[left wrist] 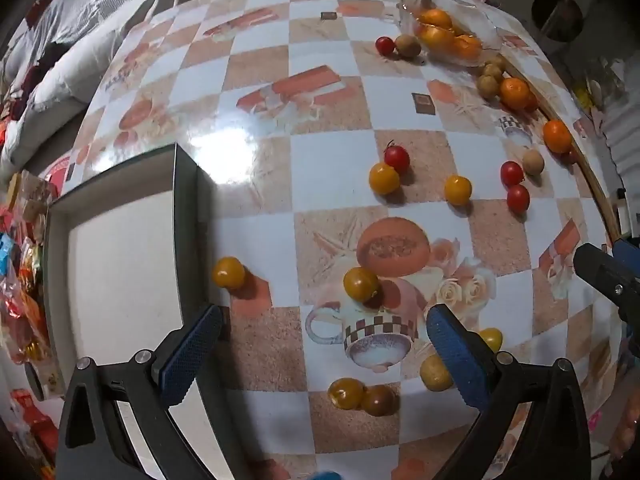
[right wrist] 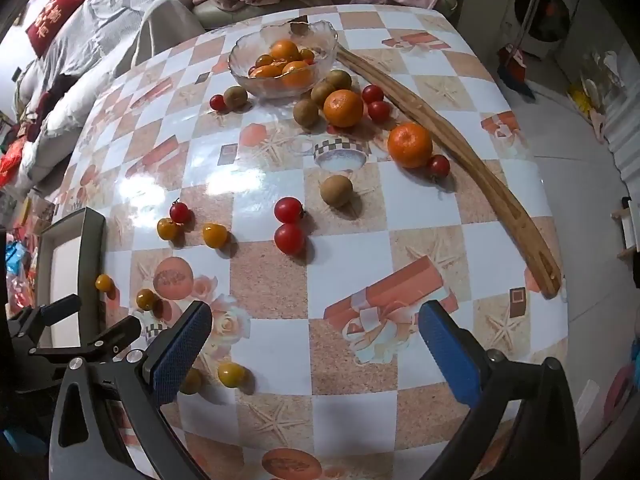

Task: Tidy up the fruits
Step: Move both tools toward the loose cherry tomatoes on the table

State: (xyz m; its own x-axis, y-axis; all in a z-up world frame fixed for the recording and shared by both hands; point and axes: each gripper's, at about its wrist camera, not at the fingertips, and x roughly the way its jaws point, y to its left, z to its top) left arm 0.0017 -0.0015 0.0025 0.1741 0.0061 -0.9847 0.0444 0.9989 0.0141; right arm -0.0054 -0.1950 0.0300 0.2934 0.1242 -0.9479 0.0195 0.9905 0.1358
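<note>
Small fruits lie scattered on the checked tablecloth: yellow cherry tomatoes, red cherry tomatoes, brown longans and oranges. A glass bowl at the far side holds oranges and small tomatoes. A white-bottomed box sits at the table's left edge. My left gripper is open and empty, low over the near table, with a yellow tomato just beyond its fingers. My right gripper is open and empty above the near table. The left gripper also shows in the right wrist view.
A long curved wooden piece lies along the table's right side. A sofa with cushions and clothes stands behind and to the left. Snack packets lie left of the box. Tiled floor lies to the right.
</note>
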